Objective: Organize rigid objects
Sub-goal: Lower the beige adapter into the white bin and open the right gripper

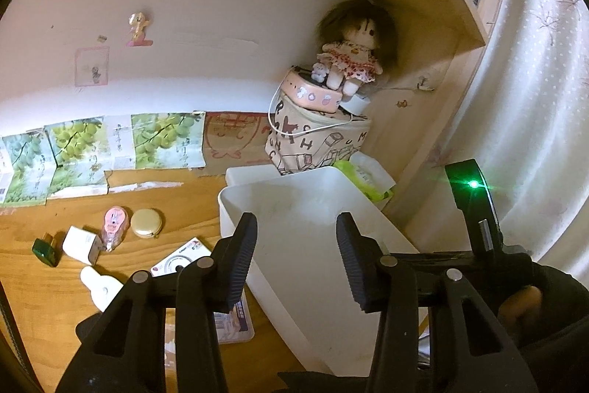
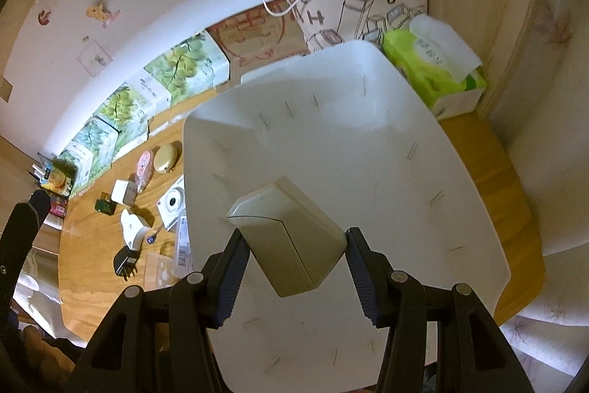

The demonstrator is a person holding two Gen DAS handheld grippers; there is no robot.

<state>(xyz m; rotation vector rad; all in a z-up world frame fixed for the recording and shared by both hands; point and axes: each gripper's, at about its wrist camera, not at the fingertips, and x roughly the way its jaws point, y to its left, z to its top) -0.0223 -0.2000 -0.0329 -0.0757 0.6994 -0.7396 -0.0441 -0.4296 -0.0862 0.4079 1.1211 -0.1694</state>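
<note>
A white plastic bin [image 2: 368,150] stands on the wooden desk; it also shows in the left wrist view [image 1: 294,209]. My right gripper [image 2: 294,238] is shut on a cream rectangular box [image 2: 291,238] and holds it above the bin's inside. My left gripper [image 1: 294,231] is open and empty, over the bin's near left rim. Left of the bin lie a white camera [image 1: 180,262], a gold round case [image 1: 147,223], a pink correction tape [image 1: 116,225], a white charger cube [image 1: 81,244], a green bottle [image 1: 46,249] and a white device [image 1: 101,288].
A printed fabric pouch [image 1: 316,142] with a pink case [image 1: 311,93] and a doll [image 1: 353,54] on top stands behind the bin. A green tissue pack [image 2: 434,65] sits right of it. A wooden shelf side [image 1: 434,142] closes the right. A black plug [image 2: 127,260] lies on the desk.
</note>
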